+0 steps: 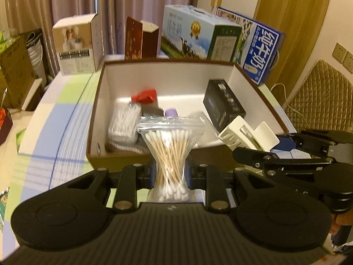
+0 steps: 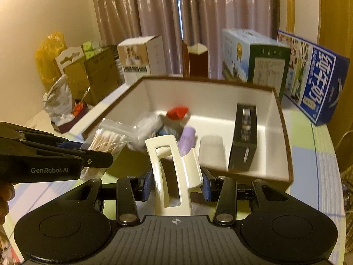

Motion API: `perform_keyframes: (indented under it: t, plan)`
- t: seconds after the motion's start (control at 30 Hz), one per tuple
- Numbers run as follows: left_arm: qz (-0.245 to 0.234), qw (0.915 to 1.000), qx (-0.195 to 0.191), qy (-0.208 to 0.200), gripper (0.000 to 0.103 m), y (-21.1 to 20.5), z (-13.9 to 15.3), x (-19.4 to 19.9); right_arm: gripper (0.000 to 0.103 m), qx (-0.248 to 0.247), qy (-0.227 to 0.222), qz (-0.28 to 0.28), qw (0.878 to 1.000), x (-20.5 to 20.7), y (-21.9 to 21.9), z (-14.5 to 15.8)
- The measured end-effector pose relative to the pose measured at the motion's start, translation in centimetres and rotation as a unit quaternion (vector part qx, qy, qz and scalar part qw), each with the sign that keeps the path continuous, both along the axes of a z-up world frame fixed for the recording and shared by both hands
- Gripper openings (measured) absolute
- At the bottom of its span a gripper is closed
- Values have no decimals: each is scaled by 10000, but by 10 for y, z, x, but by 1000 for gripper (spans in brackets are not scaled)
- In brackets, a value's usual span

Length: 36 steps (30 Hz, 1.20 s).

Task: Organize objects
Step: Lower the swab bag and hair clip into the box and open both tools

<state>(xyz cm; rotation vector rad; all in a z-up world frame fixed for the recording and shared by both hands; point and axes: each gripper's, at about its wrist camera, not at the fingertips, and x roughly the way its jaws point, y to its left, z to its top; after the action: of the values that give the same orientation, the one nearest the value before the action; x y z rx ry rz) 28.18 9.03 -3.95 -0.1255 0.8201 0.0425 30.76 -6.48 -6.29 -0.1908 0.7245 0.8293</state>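
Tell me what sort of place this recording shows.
Probably a room in a home, maybe a bedroom: pleated curtains, a checked cloth-covered table crowded with milk cartons, and a quilted cushion beside wall sockets.

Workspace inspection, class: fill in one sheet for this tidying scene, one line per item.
Surface: checked cloth covering the table.
Job's things: brown-rimmed box holding black box, purple tube, red-topped item.
Clutter: milk cartons, small boxes behind.
Grippers: left gripper shut on cotton swab bag; right gripper shut on white hair clip.
Cables: white cable, right of table.
Surroundings: curtains.
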Motion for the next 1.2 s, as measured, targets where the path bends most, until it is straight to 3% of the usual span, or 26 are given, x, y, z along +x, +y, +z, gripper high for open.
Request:
perform_keyframes:
  t: [0.47, 1.2]
  plan:
    - [-93, 9998, 172, -29, 21, 8, 7, 70, 41, 186, -103, -222, 9995, 57, 22, 17]
    - [-23, 9983, 181, 548, 21, 23, -33, 174, 41, -64, 198, -593, 9980, 142, 52, -13]
